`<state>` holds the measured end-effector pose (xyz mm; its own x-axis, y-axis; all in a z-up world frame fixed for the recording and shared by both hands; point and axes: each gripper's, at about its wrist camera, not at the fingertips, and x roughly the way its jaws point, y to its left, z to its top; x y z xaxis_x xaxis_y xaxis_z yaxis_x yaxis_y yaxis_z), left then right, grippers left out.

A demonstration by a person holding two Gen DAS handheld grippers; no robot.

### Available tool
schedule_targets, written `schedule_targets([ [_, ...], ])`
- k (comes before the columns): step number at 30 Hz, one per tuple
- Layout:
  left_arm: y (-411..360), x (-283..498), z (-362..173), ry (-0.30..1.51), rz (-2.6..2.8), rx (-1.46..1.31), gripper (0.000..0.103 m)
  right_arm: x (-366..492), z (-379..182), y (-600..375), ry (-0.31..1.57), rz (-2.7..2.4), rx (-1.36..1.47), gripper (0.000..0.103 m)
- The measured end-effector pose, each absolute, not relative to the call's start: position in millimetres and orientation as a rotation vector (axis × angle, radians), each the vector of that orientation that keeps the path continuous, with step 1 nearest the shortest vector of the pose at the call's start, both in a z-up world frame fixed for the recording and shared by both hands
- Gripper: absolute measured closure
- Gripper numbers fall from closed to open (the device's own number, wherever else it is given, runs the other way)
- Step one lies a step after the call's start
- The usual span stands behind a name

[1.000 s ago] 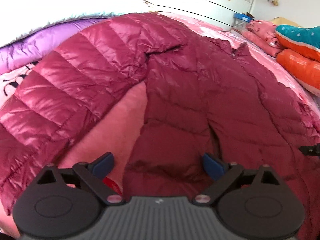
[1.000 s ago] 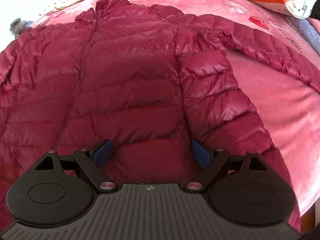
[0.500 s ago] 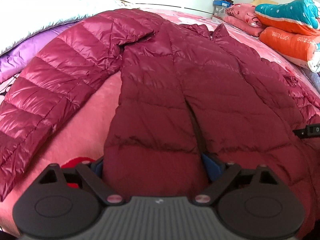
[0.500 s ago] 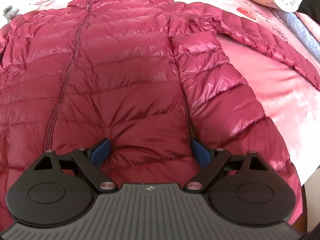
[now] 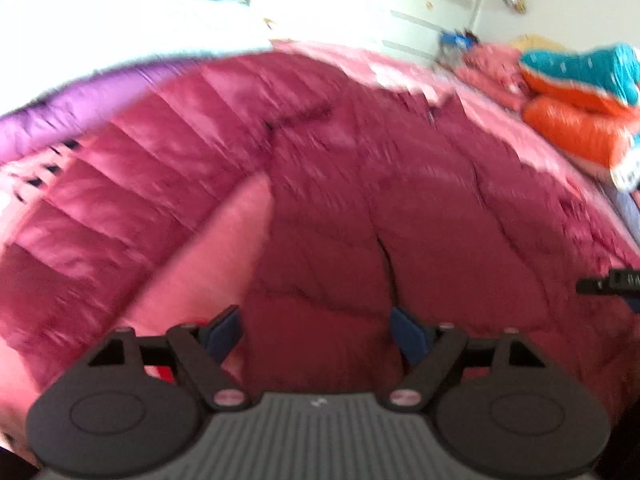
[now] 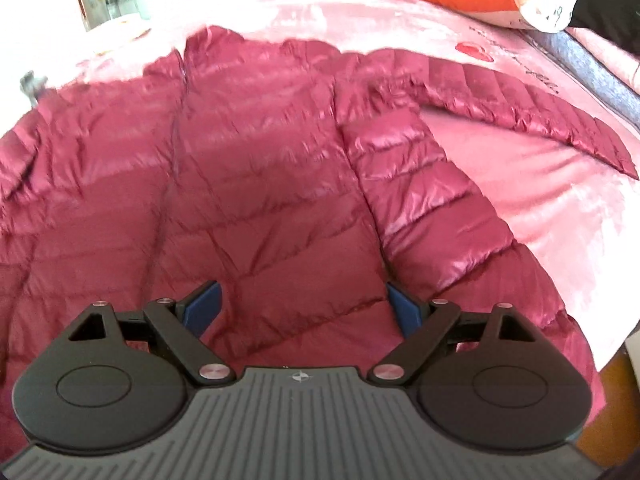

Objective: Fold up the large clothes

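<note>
- The dark red quilted puffer jacket (image 6: pixel 256 168) lies spread front-up on the pink bedsheet (image 6: pixel 560 208), zip running up the middle to the collar, hem nearest both cameras.
- Its one sleeve (image 6: pixel 520 108) stretches away across the sheet in the right wrist view; the other sleeve (image 5: pixel 132 208) curves out beside a purple quilt (image 5: pixel 72 116) in the left wrist view, which is heavily blurred.
- Left claw (image 5: pixel 316 332): its jaws have just been closing, with a bulge of the jacket's hem panel between the blue pads. They stand fairly wide and I cannot tell whether the pads press the fabric yet.
- Right claw (image 6: pixel 300 306): jaws spread, straddling the hem panel on its side. The puffed fabric rises between the pads, but no pinch is visible, so I read it as released.
- Handling, as a judgement: light, soft and springy, with a glossy shell that looks slippery. A shallow pinch would likely slide off a puffed quilt channel. The fill will push back, so folds may spring open unless pressed flat.
- Best hold: the hem edge or a stitched seam line, where the layers are thinner and flatter, one claw at each bottom corner so the body lifts evenly.
- Rolled orange and teal bedding (image 5: pixel 580 112) sits well apart at the far edge of the bed.
</note>
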<state>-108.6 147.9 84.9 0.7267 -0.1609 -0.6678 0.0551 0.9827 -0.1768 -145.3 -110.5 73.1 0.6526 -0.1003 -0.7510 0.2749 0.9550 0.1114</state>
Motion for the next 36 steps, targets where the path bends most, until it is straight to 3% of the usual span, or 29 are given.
schedule_targets([
  [10,231.6,-123.3,113.4,0.561,0.269,-0.257,0.022,-138.6,83.9,-105.2,0.747,-0.181,0.229,0.000],
  [22,323.3,-118.8,68.5,0.693,0.462,-0.618,0.022,-122.5,84.4,-76.9,0.713,-0.135,0.136,0.000],
  [30,304.9,-102.1,59.7,0.724,0.425,-0.531,0.021,-118.1,81.3,-78.2,0.715,-0.126,0.134,0.000],
  [33,301.2,-97.6,59.9,0.717,0.428,-0.497,0.033,-121.8,81.5,-81.3,0.709,-0.124,0.145,0.000],
  [36,299.6,-96.7,61.8,0.705,0.432,-0.470,0.055,-121.9,82.1,-85.3,0.693,-0.128,0.176,0.000],
])
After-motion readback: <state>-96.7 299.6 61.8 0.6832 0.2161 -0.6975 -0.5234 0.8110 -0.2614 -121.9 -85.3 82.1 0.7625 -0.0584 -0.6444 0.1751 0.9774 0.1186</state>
